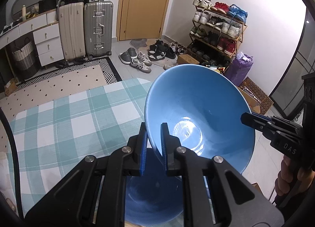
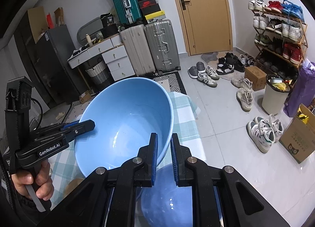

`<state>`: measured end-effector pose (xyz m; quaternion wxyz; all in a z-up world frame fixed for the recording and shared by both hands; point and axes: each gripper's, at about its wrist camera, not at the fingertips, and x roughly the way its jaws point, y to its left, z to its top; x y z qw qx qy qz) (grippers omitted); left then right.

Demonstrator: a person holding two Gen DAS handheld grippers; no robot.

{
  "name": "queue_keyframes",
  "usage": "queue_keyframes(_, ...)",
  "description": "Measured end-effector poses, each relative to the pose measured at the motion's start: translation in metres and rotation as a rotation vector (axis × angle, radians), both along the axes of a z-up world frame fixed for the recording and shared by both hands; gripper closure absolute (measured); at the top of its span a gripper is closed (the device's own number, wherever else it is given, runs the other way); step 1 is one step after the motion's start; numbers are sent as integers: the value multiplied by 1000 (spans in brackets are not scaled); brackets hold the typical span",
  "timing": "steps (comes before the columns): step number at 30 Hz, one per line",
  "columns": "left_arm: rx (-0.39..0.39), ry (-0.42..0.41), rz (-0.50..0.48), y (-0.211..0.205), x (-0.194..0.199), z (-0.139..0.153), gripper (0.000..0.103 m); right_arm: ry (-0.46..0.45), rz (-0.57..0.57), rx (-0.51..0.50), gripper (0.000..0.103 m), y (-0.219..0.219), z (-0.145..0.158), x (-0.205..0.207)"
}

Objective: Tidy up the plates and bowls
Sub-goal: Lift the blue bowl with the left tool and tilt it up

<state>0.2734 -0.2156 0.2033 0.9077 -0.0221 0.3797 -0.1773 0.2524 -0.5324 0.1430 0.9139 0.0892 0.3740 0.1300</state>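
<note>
Gripping light blue bowl [image 1: 198,108] w/ both: left gripper [image 1: 154,138] & right gripper [image 2: 164,148] clamped on opposite rims, keeping it steady above darker bowl [image 1: 153,197].

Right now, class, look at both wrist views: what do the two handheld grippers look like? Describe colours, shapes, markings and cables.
Both are matte black, angular pistol-grip tools with linkage arms joined by silver round pins and blue ribbed pads on the fingers. The left gripper carries white "GenRobot.AI" lettering, and a black cable loops behind it. The right gripper shows white letters "DAS" on its side.
</note>
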Motion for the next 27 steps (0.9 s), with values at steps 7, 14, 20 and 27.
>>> queue_keyframes(7, -8, -15, 18, 17, -29, 16, 94, -20, 26, 1, 90, 18, 11, -16)
queue_keyframes(14, -8, -25, 37, 35, -55, 26, 94, -31, 52, 4, 90, 32, 15, -27)
queue_keyframes(20, -9, -22, 53, 50, -74, 27, 94, -30, 73, 8, 90, 41, 14, -31)
queue_keyframes(27, -13, -15, 71, 64, -86, 21, 94, -18, 95, 15, 90, 51, 6, -32)
